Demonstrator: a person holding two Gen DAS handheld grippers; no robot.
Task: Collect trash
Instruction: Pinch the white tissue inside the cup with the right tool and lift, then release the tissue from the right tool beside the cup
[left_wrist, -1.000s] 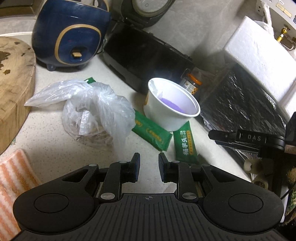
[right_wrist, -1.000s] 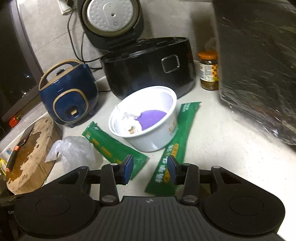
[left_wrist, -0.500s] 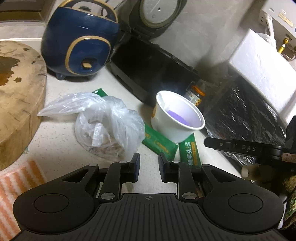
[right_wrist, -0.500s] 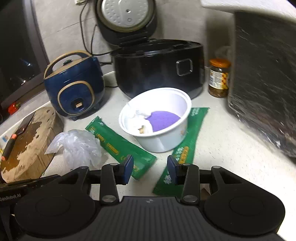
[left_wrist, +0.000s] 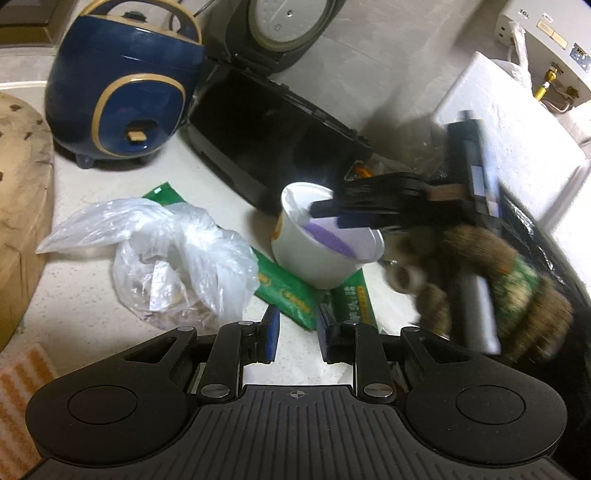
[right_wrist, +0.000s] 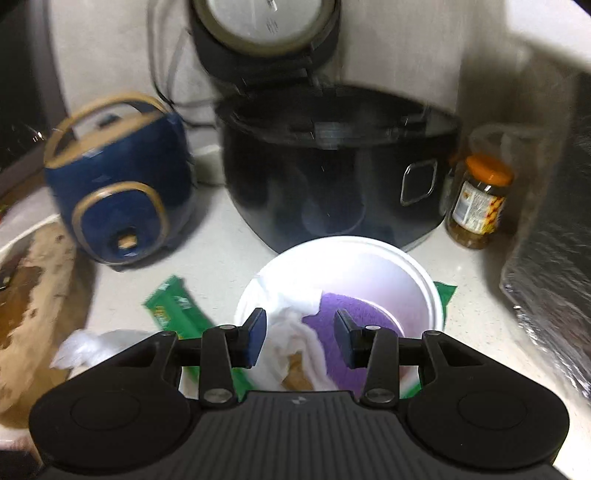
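- Far left there's a wooden board, then the blue cooker behind it.
- Crumpled plastic bag sits on the counter, just ahead of the left gripper. Its jaws are partly apart with nothing in them.
- Green wrappers lie flat, tucked under the white cup.
- Right gripper hangs over the cup's mouth, jaws partly apart and empty. It's blurry, so I can't tell if it touches the rim.
- Black cooker behind, jar on the right.
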